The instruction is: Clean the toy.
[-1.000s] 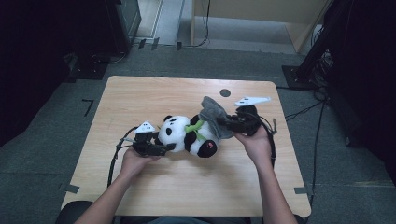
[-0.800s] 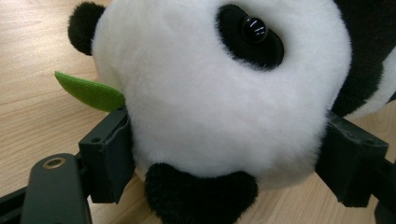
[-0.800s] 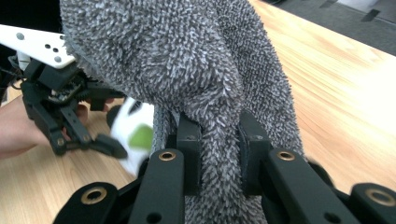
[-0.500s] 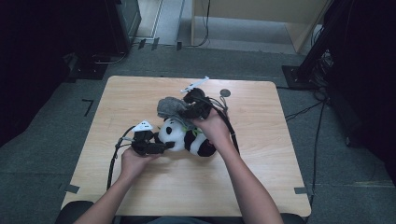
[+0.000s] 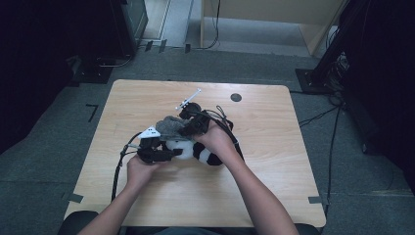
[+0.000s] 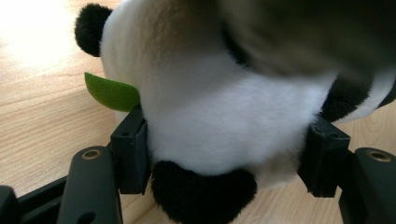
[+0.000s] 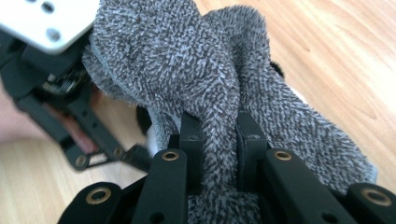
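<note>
The desk [image 5: 274, 161] is evenly lit from above; dark surroundings are seen. Glare is burnt in at 10 o'clock in the left gripper view, where nearby plush is blurred.

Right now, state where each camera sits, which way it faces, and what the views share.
High view: above the person's side, looking forward and down on the table; forearms, both hands show.
Left gripper view: on the left gripper, along its jaws squeezing the panda toy.
Right gripper view: on the right gripper, jaws pinching the grey cloth.
Shared: the panda toy, high and left gripper views.
</note>
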Available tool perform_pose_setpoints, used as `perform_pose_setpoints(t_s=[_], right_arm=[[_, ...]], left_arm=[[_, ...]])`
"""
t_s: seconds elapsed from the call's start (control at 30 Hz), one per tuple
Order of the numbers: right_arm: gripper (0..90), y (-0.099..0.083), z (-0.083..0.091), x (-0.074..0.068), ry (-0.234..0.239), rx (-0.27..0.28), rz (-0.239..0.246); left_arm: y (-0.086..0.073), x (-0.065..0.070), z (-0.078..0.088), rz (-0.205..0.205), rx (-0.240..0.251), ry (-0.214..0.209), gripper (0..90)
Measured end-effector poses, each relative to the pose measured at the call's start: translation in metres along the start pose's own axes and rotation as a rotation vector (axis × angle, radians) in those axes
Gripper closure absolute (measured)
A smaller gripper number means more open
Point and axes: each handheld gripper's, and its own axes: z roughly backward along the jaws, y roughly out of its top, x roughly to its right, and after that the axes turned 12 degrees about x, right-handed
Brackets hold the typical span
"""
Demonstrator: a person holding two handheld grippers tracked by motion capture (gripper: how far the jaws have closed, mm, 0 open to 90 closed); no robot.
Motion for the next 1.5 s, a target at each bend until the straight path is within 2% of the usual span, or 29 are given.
perform_pose_setpoints(t_s=[0.23,0.4,0.53,0.6,0.67,0.7,0.8,0.87,0.97,1.07,1.2,1.3,1.4,1.5], right_arm=[[78.1,-0.018,0.009,-0.007,0.042,-0.010,0.072],[78.2,-0.031,0.012,-0.013,0.064,-0.023,0.100],[78.1,-0.033,0.015,-0.016,0.071,-0.042,0.118],[78.0,-0.030,0.019,-0.013,0.062,-0.024,0.107],[77.9,-0.025,0.023,-0.008,0.043,0.020,0.078],[77.9,-0.020,0.028,-0.005,0.025,0.069,0.062],[77.7,-0.006,0.036,0.004,-0.018,0.144,0.024],[77.5,0.004,0.035,0.009,-0.035,0.152,0.010],[77.3,0.012,0.020,0.013,-0.064,0.114,0.022],[76.7,0.014,0.000,0.014,-0.072,0.070,0.019],[76.9,0.014,-0.018,0.007,-0.076,0.014,0.032],[77.5,0.013,-0.018,0.000,-0.059,-0.008,0.050],[78.0,0.008,-0.015,-0.006,-0.014,-0.023,0.062],[78.3,0.001,-0.013,-0.014,0.009,-0.039,0.105]], left_arm=[[0.000,-0.001,0.001,0.013,-0.003,-0.009,32.7],[-0.001,-0.001,0.000,0.009,-0.003,-0.009,32.8],[-0.001,-0.001,0.000,0.010,0.000,-0.013,32.7],[-0.001,0.000,0.000,0.006,0.005,-0.010,32.7],[0.000,0.000,0.000,0.001,0.006,-0.008,32.7],[-0.001,0.001,0.000,-0.007,0.005,-0.006,32.7],[-0.001,0.001,0.000,-0.002,0.008,-0.004,32.7],[-0.001,0.001,0.000,0.000,0.010,-0.005,32.6],[-0.001,0.001,0.000,-0.001,0.009,-0.004,32.6],[-0.001,0.001,0.000,0.000,0.010,-0.003,32.4],[-0.003,0.000,0.001,0.018,0.009,-0.001,32.0],[-0.003,0.000,0.001,0.017,0.007,-0.002,31.9],[-0.003,-0.002,0.001,0.038,0.014,-0.008,31.9],[-0.004,-0.002,0.001,0.043,0.011,-0.013,32.0]])
